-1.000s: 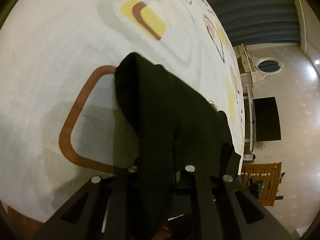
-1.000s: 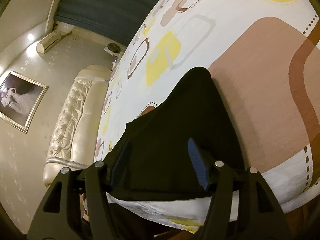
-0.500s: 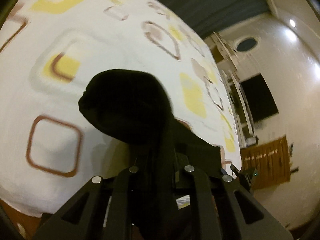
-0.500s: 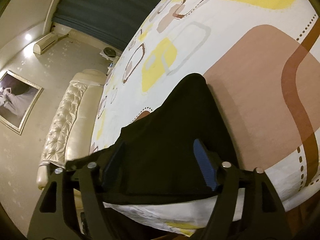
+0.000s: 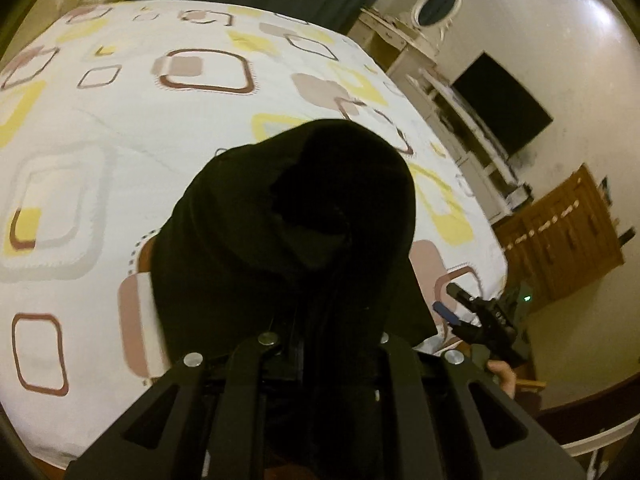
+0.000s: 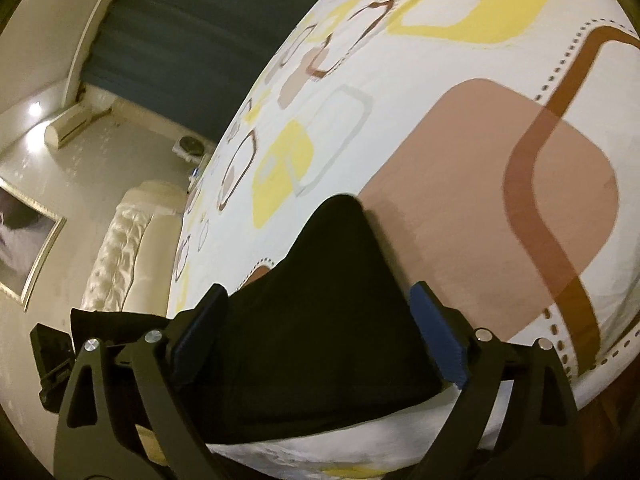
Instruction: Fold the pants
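Your left gripper [image 5: 320,332] has its jaws nearly closed on a bunched fold of the black pants [image 5: 288,232], lifted above the patterned bed [image 5: 120,128]. Your right gripper [image 6: 320,332] (blue pads [image 6: 436,336] showing) has its jaws opening wide, straddling the flat part of the pants at the bed's near edge without pressing it.

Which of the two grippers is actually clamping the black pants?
The left gripper: its fingers pinch bunched black pants. The right gripper is opening, fingers apart beside the cloth.
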A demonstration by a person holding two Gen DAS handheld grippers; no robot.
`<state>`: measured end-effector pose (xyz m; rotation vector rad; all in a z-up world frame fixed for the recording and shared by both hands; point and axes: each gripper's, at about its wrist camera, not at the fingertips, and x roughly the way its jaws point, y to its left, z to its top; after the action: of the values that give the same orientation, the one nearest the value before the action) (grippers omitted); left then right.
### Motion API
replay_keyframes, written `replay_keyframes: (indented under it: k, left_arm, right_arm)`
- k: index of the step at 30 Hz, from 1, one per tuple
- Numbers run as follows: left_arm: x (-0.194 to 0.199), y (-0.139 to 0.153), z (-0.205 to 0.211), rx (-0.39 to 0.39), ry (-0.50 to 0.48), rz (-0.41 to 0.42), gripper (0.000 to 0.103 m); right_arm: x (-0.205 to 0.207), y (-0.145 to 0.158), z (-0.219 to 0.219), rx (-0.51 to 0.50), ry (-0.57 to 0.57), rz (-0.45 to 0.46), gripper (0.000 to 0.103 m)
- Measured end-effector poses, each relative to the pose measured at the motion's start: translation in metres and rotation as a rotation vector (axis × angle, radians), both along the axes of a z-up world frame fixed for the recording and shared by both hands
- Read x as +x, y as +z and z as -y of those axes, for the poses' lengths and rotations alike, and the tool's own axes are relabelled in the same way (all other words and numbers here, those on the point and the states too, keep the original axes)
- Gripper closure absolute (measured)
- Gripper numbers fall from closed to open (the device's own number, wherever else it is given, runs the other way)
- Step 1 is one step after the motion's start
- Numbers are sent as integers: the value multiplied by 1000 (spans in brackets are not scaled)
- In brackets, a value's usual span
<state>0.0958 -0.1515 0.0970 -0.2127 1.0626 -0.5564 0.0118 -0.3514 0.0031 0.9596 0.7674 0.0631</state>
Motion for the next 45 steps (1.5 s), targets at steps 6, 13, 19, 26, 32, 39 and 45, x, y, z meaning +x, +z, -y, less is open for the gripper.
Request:
replay_keyframes:
  k: [6, 13, 19, 26, 32, 39, 45]
  left_arm:
    - [2, -22, 59, 106, -36, 11, 91]
    - [-1, -61, 118, 234, -75, 1, 91]
    - [-10, -88, 150, 346, -60, 23, 91]
    - [-19, -107, 167, 440, -34, 63, 90]
    - [-23, -111, 169, 465, -20, 91, 90]
    - [-33, -108, 178, 494, -29, 144, 85]
    - [-44, -96, 186, 449, -55, 197, 49]
  right_arm:
    - [-1, 7, 8, 1, -30, 18, 11]
    - [2, 10, 7, 13, -34, 32, 11]
    - [2, 8, 7, 29, -37, 31, 11]
    - [1, 8, 10, 46, -50, 38, 11]
    - [0, 8, 11, 66, -61, 39, 11]
    - [-2, 8, 10, 64, -64, 40, 11]
    - [0, 10, 15, 64, -75, 43, 11]
